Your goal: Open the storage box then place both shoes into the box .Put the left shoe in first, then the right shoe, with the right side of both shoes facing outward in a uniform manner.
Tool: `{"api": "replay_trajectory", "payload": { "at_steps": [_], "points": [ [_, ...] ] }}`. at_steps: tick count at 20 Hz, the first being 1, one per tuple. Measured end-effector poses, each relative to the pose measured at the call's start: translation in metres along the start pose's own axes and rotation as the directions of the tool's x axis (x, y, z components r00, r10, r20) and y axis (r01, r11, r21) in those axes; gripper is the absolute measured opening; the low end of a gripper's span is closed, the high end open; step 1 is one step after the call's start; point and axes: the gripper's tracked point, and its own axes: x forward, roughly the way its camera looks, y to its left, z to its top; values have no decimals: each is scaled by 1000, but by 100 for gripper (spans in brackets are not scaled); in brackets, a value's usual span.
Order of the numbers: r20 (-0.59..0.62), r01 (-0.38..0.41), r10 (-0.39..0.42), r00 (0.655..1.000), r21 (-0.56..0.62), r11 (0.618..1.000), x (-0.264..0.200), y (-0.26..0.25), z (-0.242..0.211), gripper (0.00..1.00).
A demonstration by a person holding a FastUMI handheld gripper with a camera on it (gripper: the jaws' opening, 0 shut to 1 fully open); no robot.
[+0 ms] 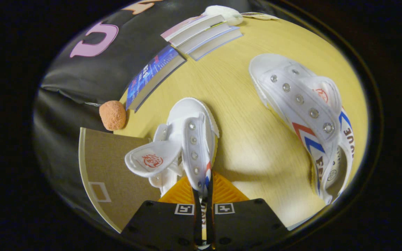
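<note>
tongs (203,195) nearly closed, both fingers pinching the eyelet flap of the near shoe (187,139). that shoe sits between and just ahead of the fingers, long axis running straight away from them, toe toward the books (201,33) at the desk's (236,104) far edge, tongue flopped to the left. second shoe (305,115) lies apart on the right of the desk, on its side, toe toward the far edge. brown box panel (110,167) at the desk's left edge, orange ball (112,115) beside it.
</note>
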Motion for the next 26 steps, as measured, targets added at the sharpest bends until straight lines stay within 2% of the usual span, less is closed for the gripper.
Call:
{"api": "replay_trajectory", "payload": {
  "at_steps": [4, 7, 12, 16, 20, 26],
  "points": [
    [39, -112, 109, 993, 56, 992, -30, 29, 14, 7],
    [93, -185, 180, 979, 49, 981, -61, 60, 36, 7],
    [150, -272, 285, 947, -99, 957, -117, 134, 55, 7],
    [110, -368, 391, 914, -184, 911, -143, 202, 36, 7],
    [14, -404, 420, 907, -250, 880, -123, 240, -11, 7],
    [-93, -369, 358, 929, -306, 878, -67, 249, -78, 7]
  ]
}}
